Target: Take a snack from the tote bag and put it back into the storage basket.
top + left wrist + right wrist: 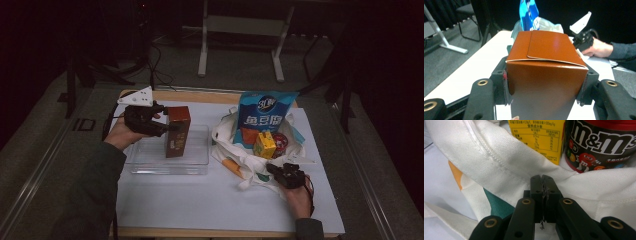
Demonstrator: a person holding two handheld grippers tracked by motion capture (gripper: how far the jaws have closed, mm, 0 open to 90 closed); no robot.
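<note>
A brown carton [177, 131] stands upright with its lower end inside the clear plastic tray [150, 164]; I cannot tell whether it touches the tray's floor. My left gripper [171, 128] is shut on its upper part, and in the left gripper view the pads [504, 85] press both sides of the carton [544, 75]. At the right, my right gripper [275, 171] is shut on the near rim of the white cloth bag [235, 160]. The right gripper view has the jaws [541, 185] closed together, with the bag's cloth [499, 157] creased at their tips.
The bag holds a blue snack packet [265, 116], a yellow drink carton [264, 145] and a red-lidded M&M's tub [280, 143]. Everything sits on a white sheet over a wooden table [200, 96]. A white frame stands on the floor behind.
</note>
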